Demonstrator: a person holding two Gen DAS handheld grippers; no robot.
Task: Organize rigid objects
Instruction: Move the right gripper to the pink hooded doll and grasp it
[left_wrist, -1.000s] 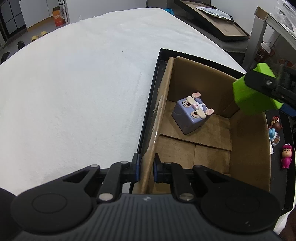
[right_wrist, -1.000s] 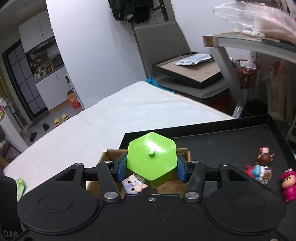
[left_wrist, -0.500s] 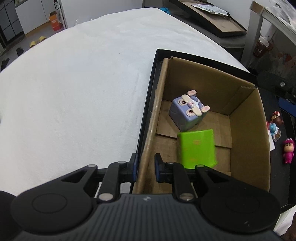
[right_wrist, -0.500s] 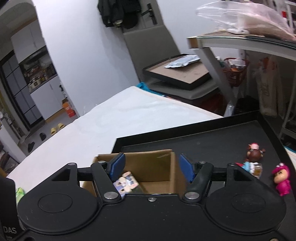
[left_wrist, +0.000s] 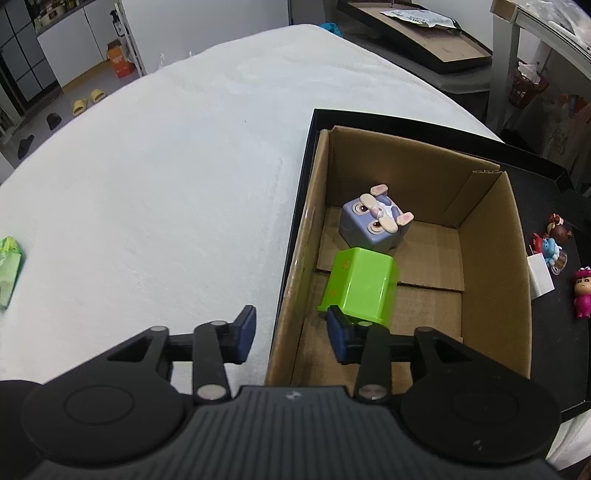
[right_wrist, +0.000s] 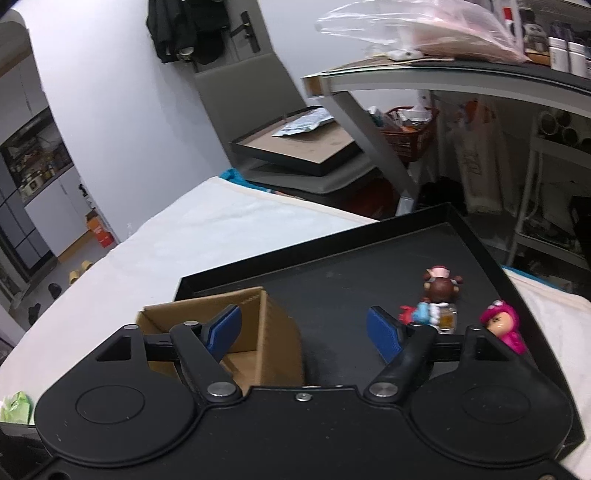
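A cardboard box (left_wrist: 491, 258) stands on a black tray (left_wrist: 539, 173). Inside it lies a green hexagonal block (left_wrist: 360, 286) on its side, touching a purple cube toy with rabbit ears (left_wrist: 375, 223) behind it. My left gripper (left_wrist: 291, 334) is open and straddles the box's near-left wall, one finger outside and one inside beside the green block. In the right wrist view my right gripper (right_wrist: 304, 328) is open and holds nothing, above the tray (right_wrist: 351, 266) between the box (right_wrist: 273, 332) and two figurines: a brown-haired one (right_wrist: 441, 295) and a pink one (right_wrist: 502, 325).
A white cloth (left_wrist: 166, 184) covers the table left of the tray. A green packet (left_wrist: 7, 269) lies at its far left edge. Small figurines (left_wrist: 554, 240) and a white card (left_wrist: 540, 276) stand on the tray right of the box. A shelf and desk clutter (right_wrist: 443, 122) stand behind.
The right gripper let go of the green block, which dropped into the box, then swung right toward the figurines. The left gripper released the box wall and opened.
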